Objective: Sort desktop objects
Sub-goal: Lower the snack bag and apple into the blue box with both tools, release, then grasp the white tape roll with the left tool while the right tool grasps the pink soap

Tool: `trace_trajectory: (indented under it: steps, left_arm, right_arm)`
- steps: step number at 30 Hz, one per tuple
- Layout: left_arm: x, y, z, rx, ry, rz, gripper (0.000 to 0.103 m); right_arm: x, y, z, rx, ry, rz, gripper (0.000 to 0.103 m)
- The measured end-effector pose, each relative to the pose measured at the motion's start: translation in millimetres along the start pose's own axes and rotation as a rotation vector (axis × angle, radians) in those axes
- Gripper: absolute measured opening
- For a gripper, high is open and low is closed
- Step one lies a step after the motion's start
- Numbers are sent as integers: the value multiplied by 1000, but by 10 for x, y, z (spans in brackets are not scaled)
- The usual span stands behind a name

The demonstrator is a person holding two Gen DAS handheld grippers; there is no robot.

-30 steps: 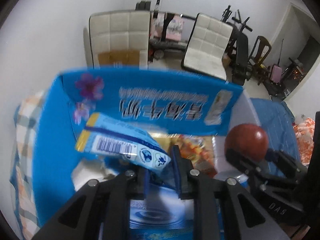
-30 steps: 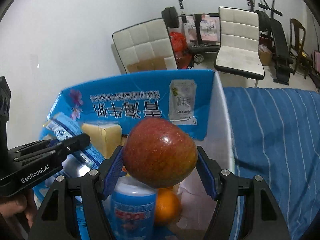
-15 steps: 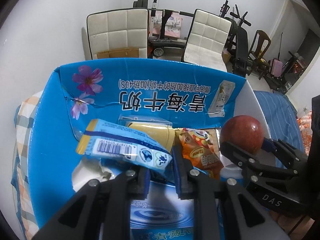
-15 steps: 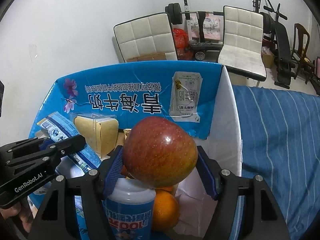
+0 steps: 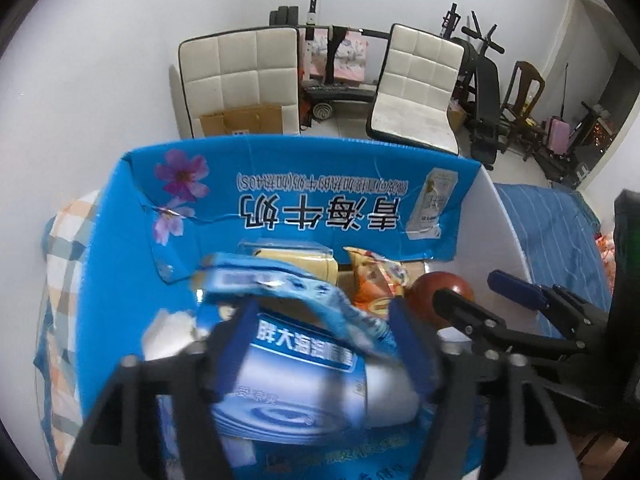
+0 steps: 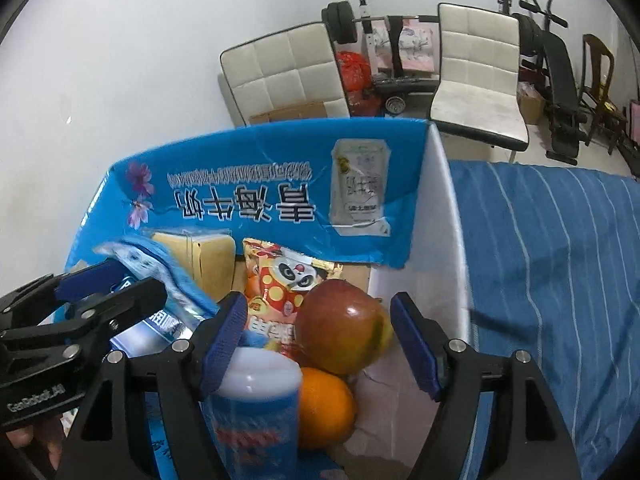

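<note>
A blue milk carton box point(image 5: 320, 184) point(image 6: 240, 160) holds the sorted items. My left gripper point(image 5: 322, 320) point(image 6: 128, 284) hangs over its left side with its jaws opening. A blurred blue snack packet point(image 5: 280, 292) point(image 6: 160, 272) lies loose across the gap, over a blue-and-white pouch point(image 5: 304, 392). My right gripper point(image 6: 320, 312) point(image 5: 480, 292) is over the box's right side, its jaws also opening. The red apple point(image 6: 340, 328) point(image 5: 440, 292) sits between the pads with a gap on each side. It rests on an orange point(image 6: 324, 412) and a panda snack bag point(image 6: 288, 280).
Also in the box are a white-capped bottle point(image 6: 256, 408) and a yellow wrapped block point(image 6: 208, 256). A blue striped cloth point(image 6: 560, 280) lies to the right and a plaid cloth point(image 5: 60, 280) to the left. White chairs point(image 5: 240, 80) and exercise gear stand behind.
The left jaws went from shut on the blue packet to wide apart, and the packet dropped loose. The right jaws widened and the apple sank from their grip onto the items below.
</note>
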State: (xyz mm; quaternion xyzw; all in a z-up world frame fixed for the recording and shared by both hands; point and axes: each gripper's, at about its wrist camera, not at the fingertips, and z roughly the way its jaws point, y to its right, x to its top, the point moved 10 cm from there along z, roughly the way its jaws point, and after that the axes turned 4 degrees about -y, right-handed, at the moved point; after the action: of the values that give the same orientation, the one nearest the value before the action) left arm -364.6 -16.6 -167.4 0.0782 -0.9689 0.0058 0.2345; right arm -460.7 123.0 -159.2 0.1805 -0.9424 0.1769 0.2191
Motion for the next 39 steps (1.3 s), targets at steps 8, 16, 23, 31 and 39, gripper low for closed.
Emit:
trace_trajectory:
  steps: [8,16,23,31,39]
  left_arm:
    - [58,31,-430,1,65,-19,77]
    - [-41,29,-888,19,108,-3,80]
    - [-1245,-84,-1020,29,-19,10,90]
    - [-2873,-77,-427,6,-389,-38,90]
    - [-3244,-62,-134,78,-450,37,53]
  right_arm:
    - [-56,-71,-563,77,90,13,77]
    - [-371,-119,-895,107,105,-1,77]
    - [-1283,-178,-781,108,-47,-154,77]
    - [-2259,-706,-478,127,-209,-607,68]
    - [-2787,-869,26,22,-352,-889,69]
